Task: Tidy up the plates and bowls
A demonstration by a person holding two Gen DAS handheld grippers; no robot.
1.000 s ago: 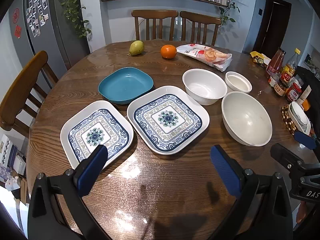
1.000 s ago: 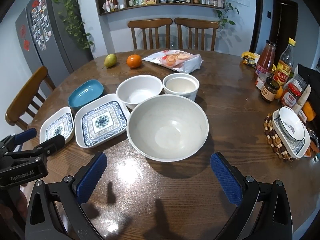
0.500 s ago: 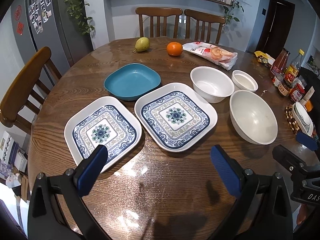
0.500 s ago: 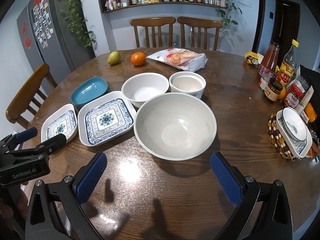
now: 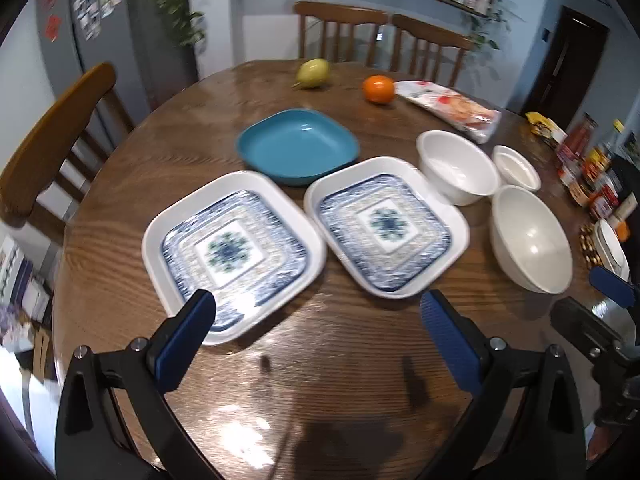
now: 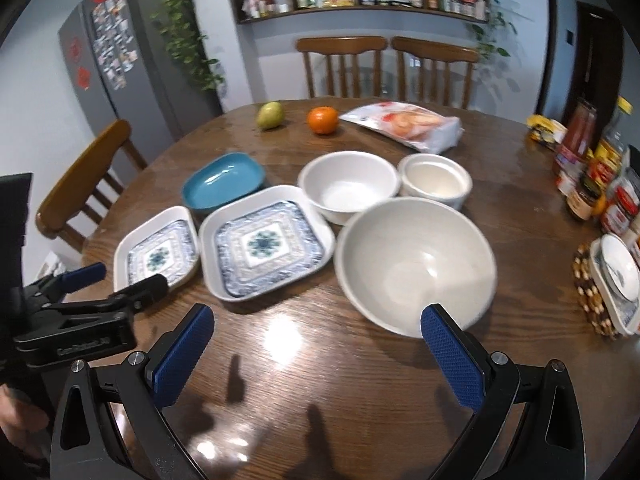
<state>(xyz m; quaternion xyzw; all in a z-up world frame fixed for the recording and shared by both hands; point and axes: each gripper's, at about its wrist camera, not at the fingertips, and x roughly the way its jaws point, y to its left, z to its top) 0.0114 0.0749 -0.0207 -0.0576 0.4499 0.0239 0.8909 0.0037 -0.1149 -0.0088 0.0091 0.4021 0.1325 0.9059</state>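
Round wooden table, glossy grain, glare patches near the front edge.

Plates, three in all. Two square white plates with blue patterned borders and a blue-green medallion at centre: left patterned plate, right patterned plate, side by side, rims nearly touching. One plain teal plate, rounded square, just behind the pair, its front edge touching or slightly overlapped by them; cannot tell which.

Bowls, three in all, plain white, grouped to the right of the plates. Large bowl nearest; medium bowl behind it on the left; small bowl behind on the right. All upright, close together.

Far side of the table: one pear, one orange, one snack bag.

Left gripper: blue pads wide apart, empty, left pad over the near corner of the left patterned plate.

Right gripper: pads wide apart, empty, right pad overlapping the large bowl's near rim in view.
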